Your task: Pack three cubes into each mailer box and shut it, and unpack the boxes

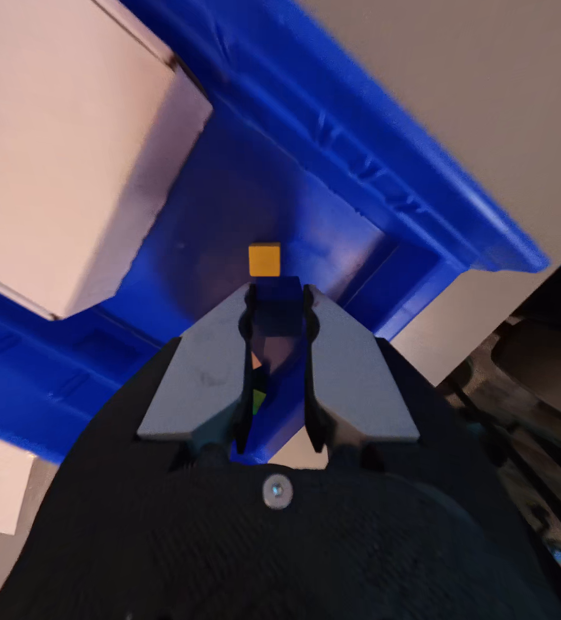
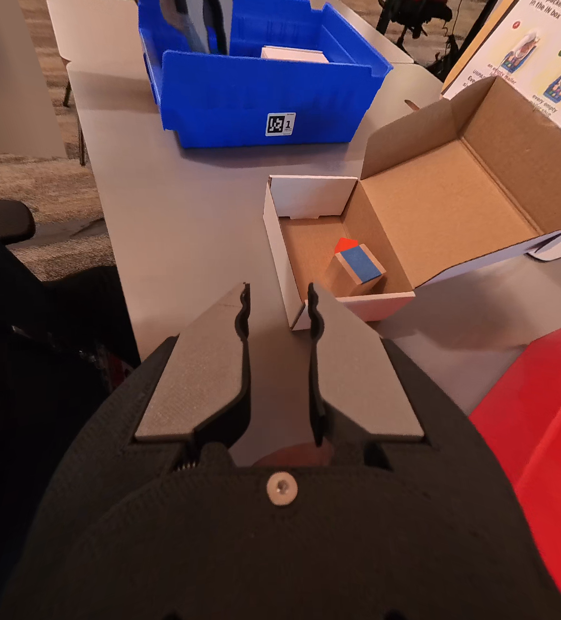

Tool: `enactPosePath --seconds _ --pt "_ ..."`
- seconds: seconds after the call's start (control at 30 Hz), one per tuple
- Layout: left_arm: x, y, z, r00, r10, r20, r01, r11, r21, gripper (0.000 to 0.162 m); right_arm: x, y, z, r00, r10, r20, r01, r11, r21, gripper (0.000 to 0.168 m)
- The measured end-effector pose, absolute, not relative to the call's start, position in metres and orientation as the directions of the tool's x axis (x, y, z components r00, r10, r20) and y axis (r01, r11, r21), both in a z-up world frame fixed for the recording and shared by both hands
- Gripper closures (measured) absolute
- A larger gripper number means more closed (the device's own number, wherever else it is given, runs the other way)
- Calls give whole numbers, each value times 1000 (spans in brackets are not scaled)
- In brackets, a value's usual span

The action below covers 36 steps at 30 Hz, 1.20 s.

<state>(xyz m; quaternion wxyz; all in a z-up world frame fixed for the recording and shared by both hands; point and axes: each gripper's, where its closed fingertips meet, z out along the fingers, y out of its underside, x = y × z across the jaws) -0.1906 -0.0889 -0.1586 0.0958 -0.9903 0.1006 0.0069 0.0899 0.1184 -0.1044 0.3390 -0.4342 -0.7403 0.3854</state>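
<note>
In the left wrist view my left gripper (image 1: 277, 289) is down inside the blue bin (image 1: 356, 141), shut on a blue cube (image 1: 276, 303) held between its fingertips. A yellow cube (image 1: 264, 259) lies on the bin floor just beyond the tips. A closed white mailer box (image 1: 71, 151) lies in the bin to the left. In the right wrist view my right gripper (image 2: 277, 292) is open and empty above the table, just left of an open mailer box (image 2: 309, 196). That box holds a wooden cube with a blue face (image 2: 359, 268) and a red cube (image 2: 343, 245) behind it.
The blue bin (image 2: 259, 100) stands at the back of the table, with the left gripper (image 2: 192, 30) and a white mailer (image 2: 294, 55) in it. A red bin (image 2: 541, 453) is at the right. A printed sheet (image 2: 541, 50) stands behind the open box. Green and orange bits (image 1: 258, 399) show between my left fingers. The left gripper's tips are roughly 35 centimetres from the right gripper's.
</note>
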Motion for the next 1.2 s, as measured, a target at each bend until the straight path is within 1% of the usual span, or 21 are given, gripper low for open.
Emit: enactPosePath --seconds 0.1,0.17,0.23,0.3,0.5,0.57,0.63,0.67,0.8,0.93,1.07,1.2 --pt "-192 -69 -126 977 -201 -70 -213 -922 -324 136 91 119 -107 -391 905 168 387 328 -862 137" --pt "-185 -53 -106 978 -203 -46 -204 -885 -418 136 93 118 -106 -395 903 169 377 327 -867 137" --pt "-175 -38 -93 974 -227 -16 -207 -853 -479 136 96 117 -104 -396 903 167 363 321 -875 137" --pt "-167 -25 -85 965 -262 -27 -239 -828 -507 136 99 116 -102 -397 902 169 354 320 -879 137" --pt "-129 21 -68 929 -362 -74 -342 -768 -542 137 116 112 -95 -399 899 184 318 323 -891 136" --pt "-113 43 -66 910 -399 -111 -394 -752 -529 137 121 112 -92 -397 897 192 310 329 -892 137" --pt "-106 62 -72 877 -433 -208 -479 -753 -451 137 126 113 -89 -392 896 210 303 341 -890 137" --pt "-100 70 -78 855 -466 -227 -518 -751 -410 137 129 112 -87 -392 894 217 297 346 -890 137" --pt "-73 94 -105 808 -551 -206 -589 -753 -295 137 138 111 -80 -394 889 236 271 357 -894 137" --pt "-69 116 -128 786 -573 -232 -616 -757 -216 137 142 117 -77 -378 891 251 268 365 -891 137" --pt "-70 123 -131 794 -579 -188 -608 -757 -238 137 147 121 -74 -358 899 252 262 356 -897 137" --pt "-67 125 -130 818 -565 -107 -569 -769 -291 137 147 121 -74 -360 899 250 263 355 -897 137"
